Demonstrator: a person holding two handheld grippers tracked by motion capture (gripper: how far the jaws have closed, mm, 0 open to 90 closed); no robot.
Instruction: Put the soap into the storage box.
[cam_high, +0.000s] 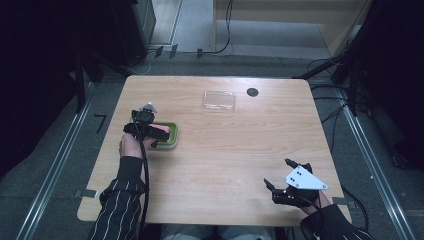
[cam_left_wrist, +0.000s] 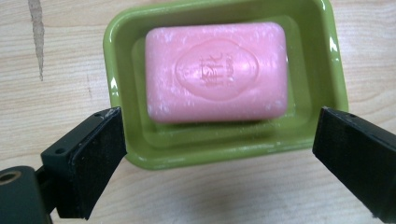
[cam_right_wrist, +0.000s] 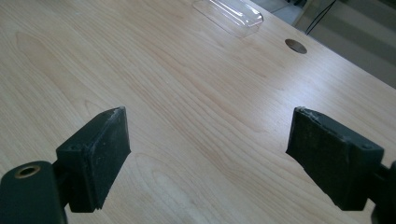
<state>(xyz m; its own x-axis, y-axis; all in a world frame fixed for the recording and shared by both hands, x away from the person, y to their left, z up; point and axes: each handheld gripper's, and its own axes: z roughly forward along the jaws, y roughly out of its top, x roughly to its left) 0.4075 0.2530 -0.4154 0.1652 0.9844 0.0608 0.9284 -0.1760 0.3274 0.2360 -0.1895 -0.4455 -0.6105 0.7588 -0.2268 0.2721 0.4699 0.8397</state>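
- Left gripper (cam_left_wrist: 219, 154) is seen with its jaws spread wide above the green soap dish (cam_left_wrist: 224, 154); nothing is pressed between the pads.
- Pink soap bar (cam_left_wrist: 215, 72) is seen lying flat inside the dish, apart from both jaws.
- Beyond the dish, toward the far edge of the table (cam_high: 225, 200), a clear plastic lid (cam_high: 218, 100) is seen lying by itself, with a dark round hole (cam_high: 252, 92) just beside it.
- Well away from the dish, at the near corner, the right gripper (cam_high: 277, 177) is held with its jaws wide and nothing between them.
- Judged risks: the dish could be nudged or tipped if a jaw is caught on its rim while the left gripper is lifted away.
- The thin, slippery lid could skid or flip if it is pinched off-centre, and a tilted lid would seat crookedly over the soap.
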